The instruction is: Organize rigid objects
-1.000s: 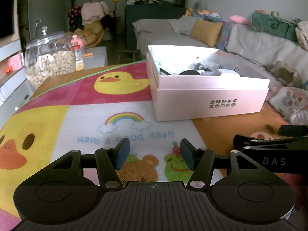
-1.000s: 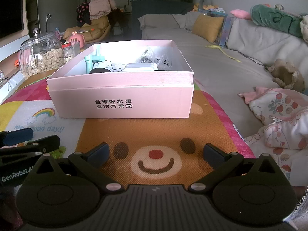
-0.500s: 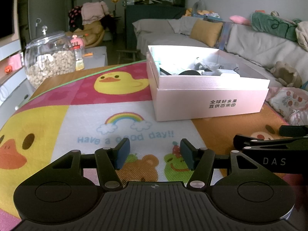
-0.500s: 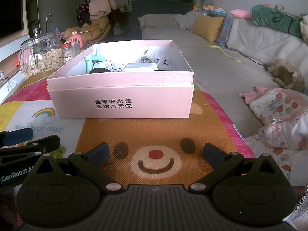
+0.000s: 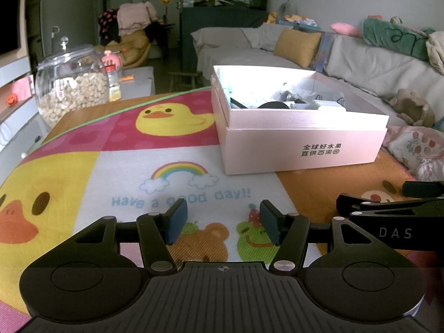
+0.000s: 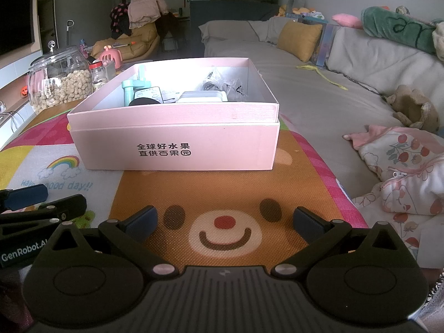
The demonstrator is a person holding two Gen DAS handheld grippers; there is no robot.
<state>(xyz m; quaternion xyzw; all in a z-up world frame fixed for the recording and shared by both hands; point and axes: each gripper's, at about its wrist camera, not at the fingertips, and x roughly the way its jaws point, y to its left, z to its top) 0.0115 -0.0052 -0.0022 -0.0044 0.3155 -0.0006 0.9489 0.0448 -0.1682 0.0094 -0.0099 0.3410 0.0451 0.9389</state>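
Note:
A pink cardboard box with black Chinese print stands on the cartoon play mat; it also shows in the left wrist view. Inside it lie several small items: a teal object, a black round item, a white block and clear plastic bags. My left gripper is open and empty, low over the mat in front of the box's left corner. My right gripper is open wide and empty, over the bear face in front of the box.
A glass jar of nuts stands at the mat's far left corner, with a small jar beside it. A grey sofa with cushions, a plush toy and folded cloth runs along the right.

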